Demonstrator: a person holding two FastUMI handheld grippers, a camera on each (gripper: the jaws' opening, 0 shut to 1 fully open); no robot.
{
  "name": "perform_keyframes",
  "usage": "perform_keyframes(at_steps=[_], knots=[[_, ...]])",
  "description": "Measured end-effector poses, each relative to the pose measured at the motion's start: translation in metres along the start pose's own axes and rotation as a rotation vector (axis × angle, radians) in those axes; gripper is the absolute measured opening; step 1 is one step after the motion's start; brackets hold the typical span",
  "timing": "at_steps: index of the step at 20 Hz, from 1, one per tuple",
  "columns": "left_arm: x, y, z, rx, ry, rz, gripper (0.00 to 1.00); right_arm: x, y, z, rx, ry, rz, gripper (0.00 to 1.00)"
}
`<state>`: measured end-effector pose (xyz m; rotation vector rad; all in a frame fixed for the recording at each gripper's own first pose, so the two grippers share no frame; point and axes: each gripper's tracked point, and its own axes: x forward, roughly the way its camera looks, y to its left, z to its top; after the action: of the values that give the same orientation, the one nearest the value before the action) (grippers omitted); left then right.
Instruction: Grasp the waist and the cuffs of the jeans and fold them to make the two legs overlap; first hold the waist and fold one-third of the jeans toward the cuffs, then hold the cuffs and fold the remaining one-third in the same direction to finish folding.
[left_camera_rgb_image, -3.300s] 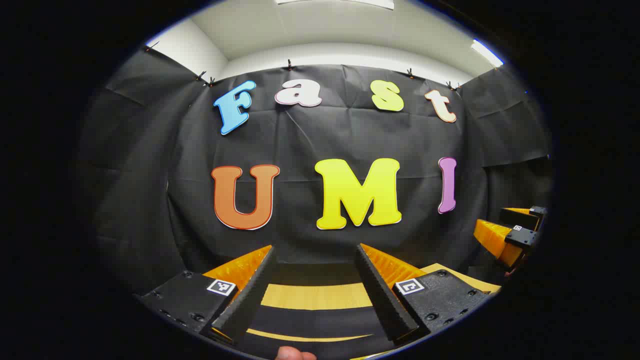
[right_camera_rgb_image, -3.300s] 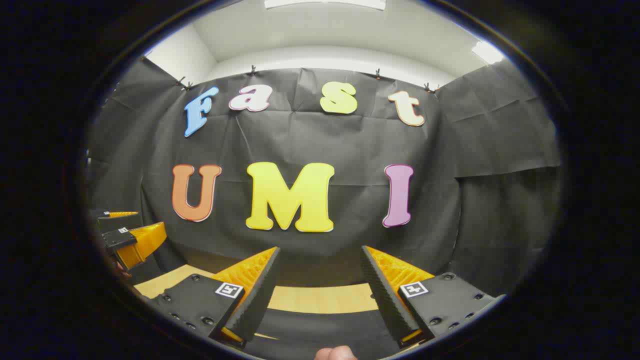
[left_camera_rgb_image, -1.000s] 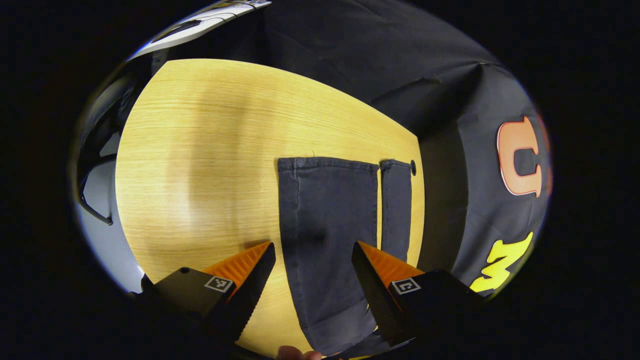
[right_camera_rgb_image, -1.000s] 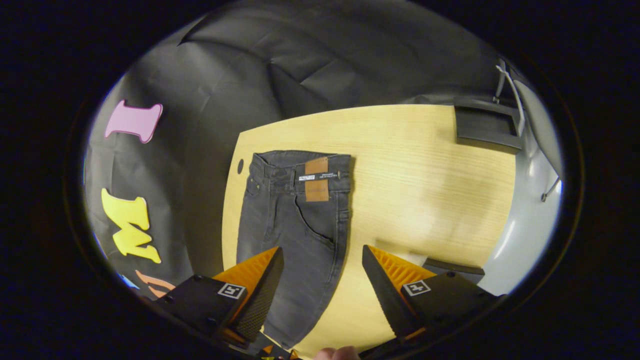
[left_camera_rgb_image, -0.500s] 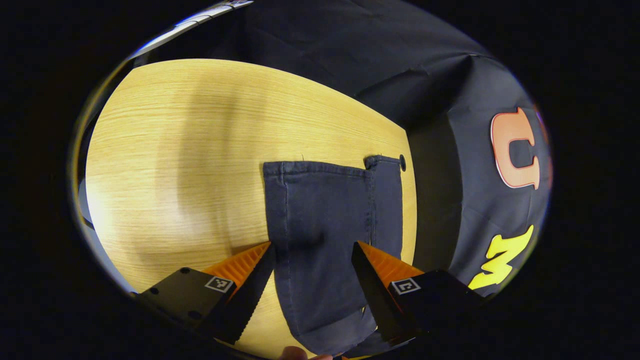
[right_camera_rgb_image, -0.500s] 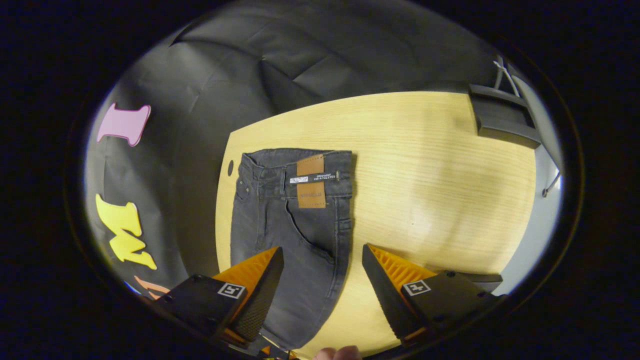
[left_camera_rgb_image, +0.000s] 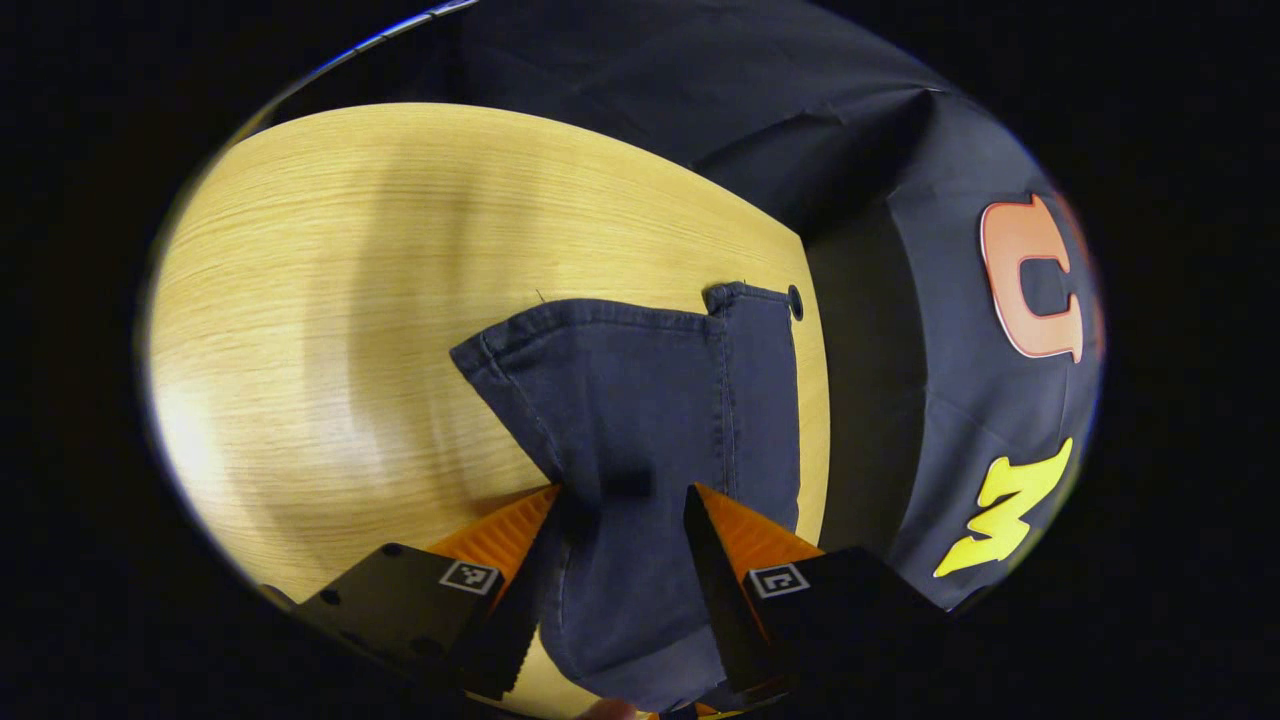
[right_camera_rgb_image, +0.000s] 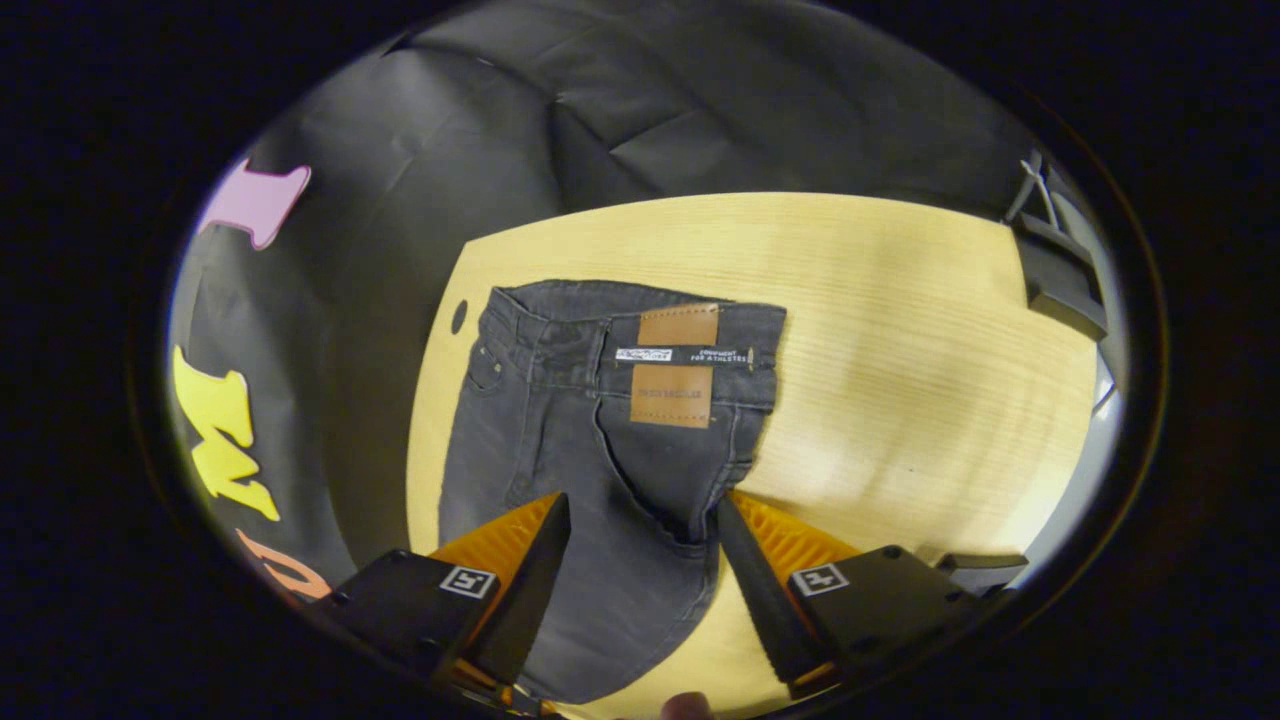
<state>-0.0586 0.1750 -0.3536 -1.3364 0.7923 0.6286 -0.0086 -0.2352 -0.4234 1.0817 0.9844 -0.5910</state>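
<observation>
Looks down along the right gripper (right_camera_rgb_image: 635, 520) onto dark grey jeans (right_camera_rgb_image: 560, 450) lying flat on a light wooden bench (right_camera_rgb_image: 880, 330). Shows the waist (right_camera_rgb_image: 640, 335) at the far end, carrying a brown leather patch (right_camera_rgb_image: 675, 365) crossed by a narrow white label. Has the jaws spread apart over the hip area, one finger above the denim, the other at the jeans' outer edge by the pocket opening; cannot tell whether either touches the cloth. Puts a small dark hole (right_camera_rgb_image: 458, 316) in the bench just beside the waist's corner. Catches a fingertip (right_camera_rgb_image: 685, 706) at the bottom edge.
</observation>
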Motion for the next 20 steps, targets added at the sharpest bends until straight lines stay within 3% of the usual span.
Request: perform_keyframes(at_steps=[1,2,3,4,5,6,7,9,11,15,20], knots=[[0.002,0.0,-0.001,0.003,0.006,0.004,0.69,-0.001,0.0,-0.001,-0.003,0.003,-0.008,0.79],[0.004,0.0,-0.002,0.006,0.011,0.008,0.78,-0.002,0.0,0.001,0.006,0.008,-0.016,0.7],[0.005,0.002,-0.002,0.008,0.02,0.014,0.59,-0.002,-0.002,0.001,0.009,0.013,-0.036,0.64],[0.008,0.005,-0.003,0.007,0.029,0.031,0.56,0.0,-0.009,0.002,0.016,0.017,-0.053,0.53],[0.009,0.009,-0.003,0.004,0.034,0.049,0.34,-0.001,-0.014,0.003,0.035,0.023,-0.072,0.41],[0.008,0.009,-0.002,-0.004,0.037,0.051,0.23,-0.001,-0.017,0.003,0.065,0.035,-0.08,0.25],[0.006,0.011,-0.002,-0.009,0.04,0.059,0.19,0.0,-0.016,0.001,0.101,0.051,-0.069,0.09],[0.001,0.013,0.0,-0.016,0.044,0.066,0.08,-0.003,-0.015,0.004,0.132,0.075,-0.064,0.07],[-0.01,0.006,0.001,-0.006,0.041,0.063,0.05,-0.007,-0.012,0.004,0.098,0.086,-0.064,0.04],[-0.033,-0.015,0.001,0.046,0.052,0.062,0.04,-0.029,0.001,0.011,0.052,0.098,-0.019,0.0],[-0.045,-0.048,0.001,0.037,0.099,0.083,0.04,-0.063,0.048,0.022,0.045,0.126,0.082,0.0]])
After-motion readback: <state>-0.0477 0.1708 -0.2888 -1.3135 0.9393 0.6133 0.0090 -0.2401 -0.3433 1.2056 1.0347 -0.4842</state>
